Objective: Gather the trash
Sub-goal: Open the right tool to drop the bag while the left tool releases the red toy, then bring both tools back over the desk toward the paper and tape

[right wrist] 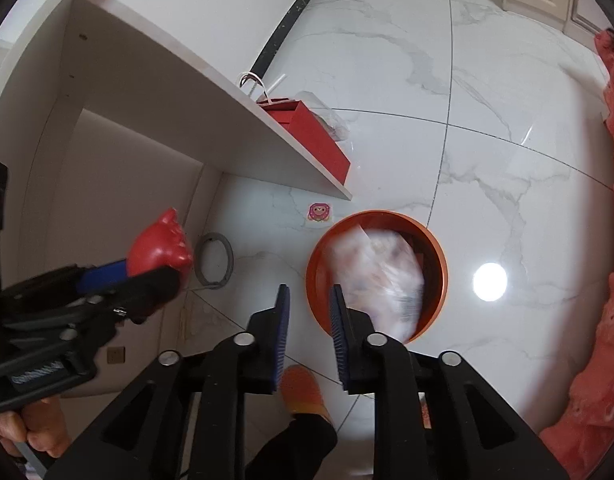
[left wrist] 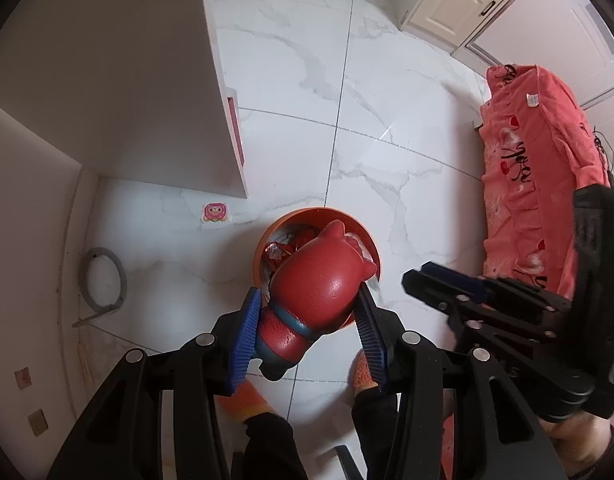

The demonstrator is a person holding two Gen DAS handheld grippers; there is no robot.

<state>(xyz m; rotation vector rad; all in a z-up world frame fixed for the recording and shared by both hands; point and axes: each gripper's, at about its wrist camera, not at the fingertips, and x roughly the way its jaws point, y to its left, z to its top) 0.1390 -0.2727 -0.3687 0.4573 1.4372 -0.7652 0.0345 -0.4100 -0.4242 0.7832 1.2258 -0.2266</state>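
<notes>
My left gripper [left wrist: 307, 292] is shut on a red rubber toy figure [left wrist: 319, 280] with a blue band, held just above the orange round bin [left wrist: 299, 214] on the marble floor. The bin holds red wrappers. In the right wrist view the same toy [right wrist: 159, 244] shows at the left in the left gripper [right wrist: 163, 268]. My right gripper [right wrist: 310, 290] stands open over the near rim of the bin [right wrist: 387, 216], nothing between its blue pads. A blurred white and pink wrapper [right wrist: 383, 272] is inside the bin's mouth, apart from the fingers. The right gripper [left wrist: 415, 280] also appears beside the bin.
A white desk panel [right wrist: 211, 100] stands left of the bin, with a red gift bag [right wrist: 315, 136] behind it. A pink sticker [right wrist: 319, 212] and a grey ring [right wrist: 217, 260] lie on the floor. Coral cloth [left wrist: 539, 168] hangs at the right. The person's orange slippers [right wrist: 303, 388] are below the grippers.
</notes>
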